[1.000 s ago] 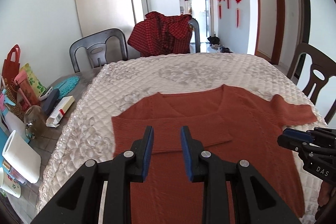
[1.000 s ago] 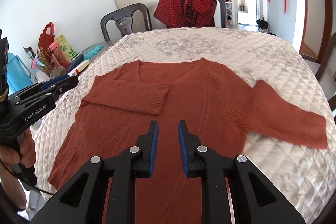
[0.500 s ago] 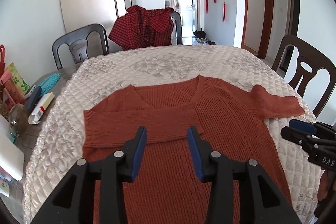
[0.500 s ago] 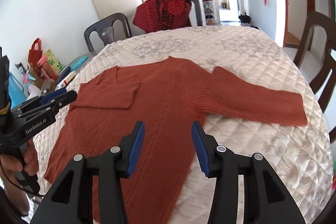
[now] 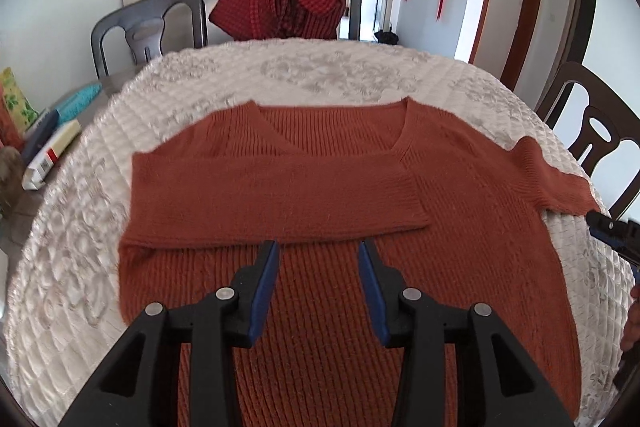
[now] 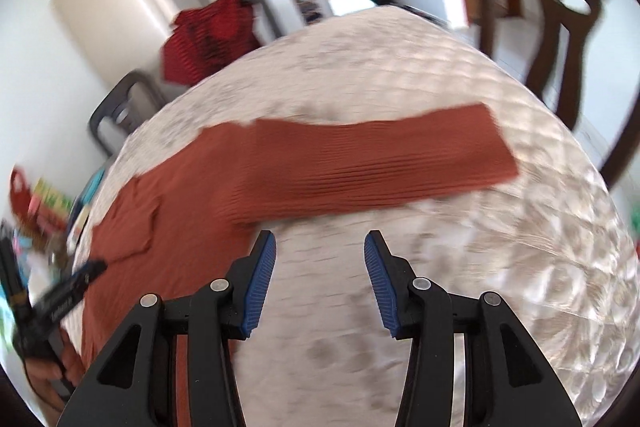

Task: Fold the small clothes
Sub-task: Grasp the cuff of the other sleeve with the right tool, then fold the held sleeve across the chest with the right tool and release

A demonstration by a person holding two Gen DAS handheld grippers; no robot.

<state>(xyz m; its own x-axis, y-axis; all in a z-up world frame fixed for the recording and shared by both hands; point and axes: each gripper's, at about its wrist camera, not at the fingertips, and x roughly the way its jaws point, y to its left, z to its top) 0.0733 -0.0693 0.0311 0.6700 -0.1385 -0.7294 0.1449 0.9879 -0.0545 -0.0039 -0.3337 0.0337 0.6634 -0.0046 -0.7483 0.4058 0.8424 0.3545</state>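
Sweater (image 5: pixel 328 211), rust-orange and ribbed, lies flat on the quilted white cover (image 5: pixel 320 75) of my counter, seen from my left wrist. One sleeve (image 5: pixel 276 195) is folded across the chest, its cuff ending near the middle. My left claw (image 5: pixel 319 273) hangs above the sweater's lower body with its blue-padded fingers (image 5: pixel 264 287) apart and nothing between them. At the far edge a red checked garment (image 5: pixel 280 5) is draped over a chair (a grey chair (image 5: pixel 148 23) stands beside it), and a small box (image 5: pixel 50 155) sits off the cover at the side.

From my right wrist the picture is blurred. My right claw (image 6: pixel 319 267) is spread wide and holds nothing, over bare quilted cover (image 6: pixel 500 267) just beside the sweater (image 6: pixel 168 219). The other sleeve (image 6: pixel 380 163) stretches straight out across the cover beyond the fingertips. My left claw (image 6: pixel 84 277) shows at the edge, over the sweater's body. A dark wooden chair (image 6: pixel 560 7) stands past the counter.
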